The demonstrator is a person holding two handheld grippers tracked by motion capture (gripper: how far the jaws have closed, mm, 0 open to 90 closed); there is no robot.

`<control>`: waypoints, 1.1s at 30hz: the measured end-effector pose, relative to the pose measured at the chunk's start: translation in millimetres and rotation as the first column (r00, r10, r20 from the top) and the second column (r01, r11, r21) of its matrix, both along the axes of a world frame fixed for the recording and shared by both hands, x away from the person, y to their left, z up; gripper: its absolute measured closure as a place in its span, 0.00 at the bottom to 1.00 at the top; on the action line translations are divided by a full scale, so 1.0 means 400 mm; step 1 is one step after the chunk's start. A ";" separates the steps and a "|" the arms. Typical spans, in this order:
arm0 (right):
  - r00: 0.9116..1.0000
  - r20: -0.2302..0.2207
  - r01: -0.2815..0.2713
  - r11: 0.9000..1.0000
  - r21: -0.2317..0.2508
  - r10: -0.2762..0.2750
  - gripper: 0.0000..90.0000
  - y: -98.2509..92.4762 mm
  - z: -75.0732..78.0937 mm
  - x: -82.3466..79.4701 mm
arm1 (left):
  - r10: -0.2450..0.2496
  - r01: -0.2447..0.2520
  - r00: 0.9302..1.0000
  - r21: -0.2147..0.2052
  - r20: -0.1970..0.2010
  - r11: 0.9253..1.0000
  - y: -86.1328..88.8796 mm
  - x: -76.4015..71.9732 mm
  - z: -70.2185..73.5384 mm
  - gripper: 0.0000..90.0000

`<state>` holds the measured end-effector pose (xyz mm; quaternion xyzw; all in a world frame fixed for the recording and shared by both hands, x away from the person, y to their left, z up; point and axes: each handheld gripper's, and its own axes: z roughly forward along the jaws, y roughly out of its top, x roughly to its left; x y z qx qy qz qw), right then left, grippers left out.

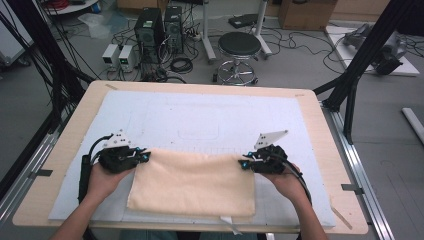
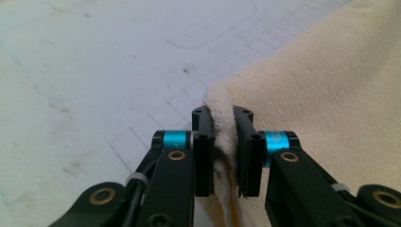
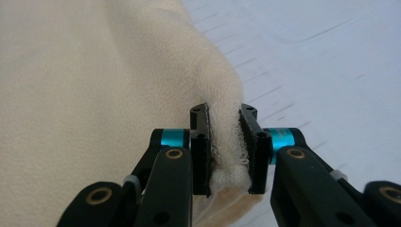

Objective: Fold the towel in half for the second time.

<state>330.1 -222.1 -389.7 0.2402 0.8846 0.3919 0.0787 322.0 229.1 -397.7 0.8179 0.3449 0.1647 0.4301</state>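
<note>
- Near table edge: person's two forearms come in from the bottom of the high view, one hand on each gripper.
- Cream towel [image 1: 192,182] lies folded on the white mat [image 1: 165,117], near side of the table, between the two hands; near edge close to the mat's front edge.
- Left gripper [image 1: 143,156] at the towel's far-left corner, jaws pressed onto the cloth. In the left gripper view [image 2: 222,142] the corner is bunched up between the two black pads, several layers showing, fabric pinched tight.
- Right gripper [image 1: 243,163] at the towel's far-right corner, same pinch. In the right gripper view [image 3: 226,144] a thick wad of the cloth sits squeezed between the pads, rest of the towel spreading off to the left.
- Both corners look slightly raised off the mat; the towel's middle rests flat.
- Grey three-cornered plates ride on top of both grippers, cables trail back along the wrists.
- Wooden table [image 1: 320,125] carries the mat.
- Farther back, on the floor: black round stool [image 1: 239,46], computer towers [image 1: 160,27], loose cables.
</note>
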 end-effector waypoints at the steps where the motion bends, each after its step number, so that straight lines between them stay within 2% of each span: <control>1: 1.000 0.010 0.005 1.000 -0.009 -0.005 0.86 0.001 0.011 0.015 | 0.013 -0.013 1.000 0.005 0.007 1.000 -0.005 0.013 0.006 0.88; 4: 0.999 0.031 0.034 0.999 -0.038 -0.033 0.86 0.006 0.035 0.070 | 0.043 -0.043 0.999 0.006 0.021 0.999 -0.018 0.063 0.025 0.88; 7: 0.997 0.026 0.073 0.997 -0.033 -0.073 0.86 0.003 0.052 0.130 | 0.073 -0.073 0.997 0.002 0.015 0.997 -0.027 0.116 0.043 0.88; 14: 0.989 0.052 0.138 0.990 -0.020 -0.136 0.85 0.014 0.100 0.235 | 0.135 -0.134 0.990 -0.005 0.052 0.991 -0.035 0.222 0.097 0.88; 15: 0.988 0.048 0.145 0.989 -0.017 -0.144 0.81 0.013 0.100 0.249 | 0.148 -0.148 0.987 0.011 0.058 0.989 -0.036 0.234 0.098 0.86; 17: 0.979 0.057 0.199 0.980 -0.023 -0.197 0.64 0.012 0.089 0.268 | 0.205 -0.207 0.977 0.037 0.055 0.978 -0.039 0.249 0.088 0.69; 18: 0.973 0.049 0.226 0.974 -0.026 -0.225 0.61 0.011 0.082 0.274 | 0.212 -0.214 0.976 0.040 0.039 0.976 -0.035 0.252 0.081 0.62; 20: 0.971 0.029 0.239 0.971 -0.027 -0.238 0.56 0.010 0.068 0.276 | 0.190 -0.190 0.982 0.048 0.012 0.981 -0.029 0.250 0.067 0.60; 23: 0.975 0.035 0.218 0.976 -0.019 -0.217 0.55 0.011 0.053 0.258 | 0.174 -0.174 0.985 0.017 0.006 0.985 -0.017 0.225 0.044 0.59; 25: 0.979 0.019 0.205 0.979 -0.012 -0.205 0.55 0.010 0.043 0.244 | 0.147 -0.146 0.988 0.014 -0.040 0.989 -0.014 0.213 0.034 0.58; 27: 0.982 0.021 0.189 0.982 -0.012 -0.189 0.55 0.012 0.034 0.227 | 0.126 -0.126 0.992 -0.005 -0.014 0.992 -0.013 0.185 0.025 0.58; 29: 0.984 0.023 0.176 0.984 -0.014 -0.176 0.55 0.013 0.026 0.208 | 0.107 -0.107 0.994 -0.024 -0.012 0.994 -0.012 0.161 0.017 0.58; 33: 0.986 0.024 0.165 0.986 -0.008 -0.165 0.54 0.016 0.010 0.173 | 0.075 -0.075 0.997 -0.028 -0.005 0.997 -0.014 0.120 0.000 0.58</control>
